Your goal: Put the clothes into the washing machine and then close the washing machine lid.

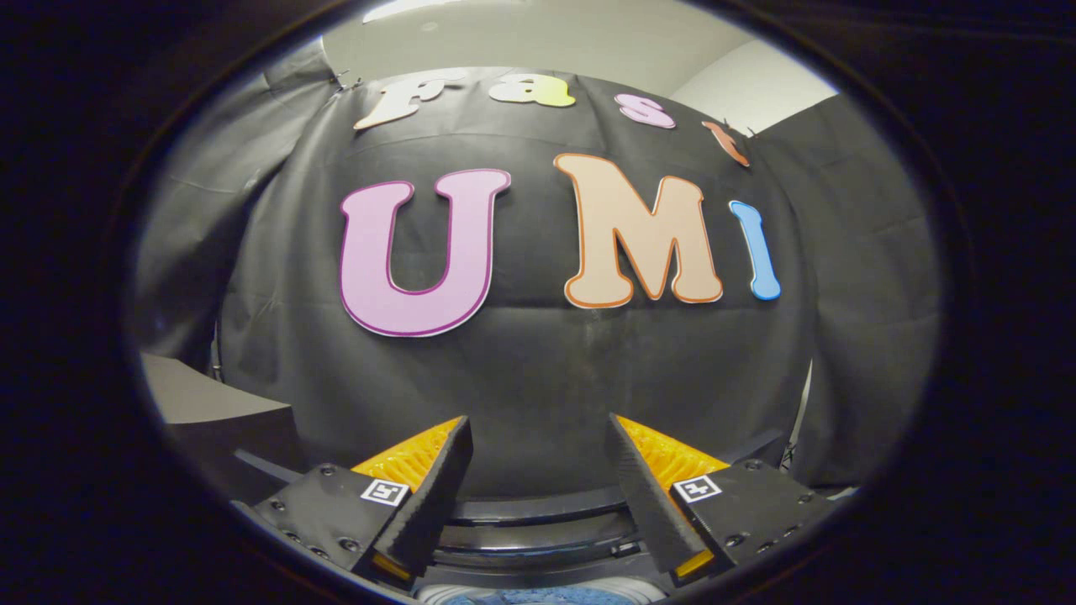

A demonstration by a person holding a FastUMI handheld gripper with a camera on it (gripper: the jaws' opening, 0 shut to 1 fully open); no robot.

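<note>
gripper view: this is my one angle, looking forward along my fingers, so everything below is placed relative to the washing machine [538,538], the dark curved rim low down between and just under my fingertips.
gripper [542,437]: fingers are spread wide apart with nothing between them, gripping zilch. They sit just above the machine's rim and point level at the booth wall [538,378] behind the machine.
clothes [551,597]: only a sliver showing, a blue bit right at the near side of the machine's rim, below my fingers. I honestly can't tell if it's already inside the tub or just lying in front of it.
how it looks: blue, with a nubby, towel-like surface as far as I can make out. Shape and folds are hidden, too little of it on show.
how it'll handle (my guess): soft, floppy and light, not slippery, nothing breakable. It'll sag and trail off both sides of any pinch.
where to grab: I'd go for a bunched ridge near the middle rather than an edge, so less hangs down to snag on the machine's rim.
lid: can't pick it out from the rim here, so no call on open or closed.
grey surface [210,403]: off to the left of the machine, nothing to do with the job.
</note>
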